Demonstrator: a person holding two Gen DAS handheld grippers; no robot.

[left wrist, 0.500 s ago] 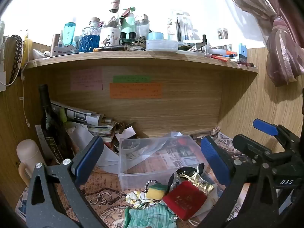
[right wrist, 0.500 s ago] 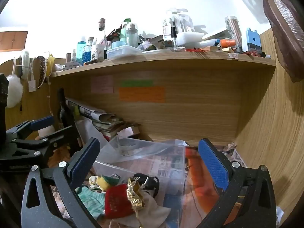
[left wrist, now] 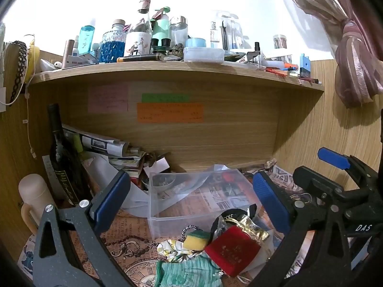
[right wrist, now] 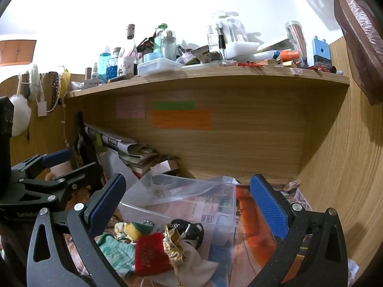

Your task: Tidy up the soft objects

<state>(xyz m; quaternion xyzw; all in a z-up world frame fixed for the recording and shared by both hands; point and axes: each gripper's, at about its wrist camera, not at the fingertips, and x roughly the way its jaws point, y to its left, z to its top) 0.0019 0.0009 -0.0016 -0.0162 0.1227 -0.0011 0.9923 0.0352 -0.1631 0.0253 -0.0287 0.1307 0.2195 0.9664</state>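
A small heap of soft things is seen on the paper-covered desk (left wrist: 124, 224), just in front of the clear rectangular plastic bin (left wrist: 191, 205). In the heap, a red velvet pouch (left wrist: 232, 248) is tilted against a crumpled gold foil bag (left wrist: 251, 224); a yellow sponge with a green scouring face (left wrist: 195, 238) lies just left of the pouch, and a mint-green striped knitted cloth (left wrist: 189, 272) is spread in front of the bin, nearest the camera. A cream fabric bag (right wrist: 196, 265) is seen under the pouch from the right wrist view.

The left claw (left wrist: 191, 201) is spread wide, its blue pads to either side of the bin, and nothing is held or touched. The right claw (right wrist: 189, 205) is likewise spread wide and empty above the heap.

Compared with half a second before, almost nothing is changed: both claws are kept at the same spread, and the heap and bin are unmoved.
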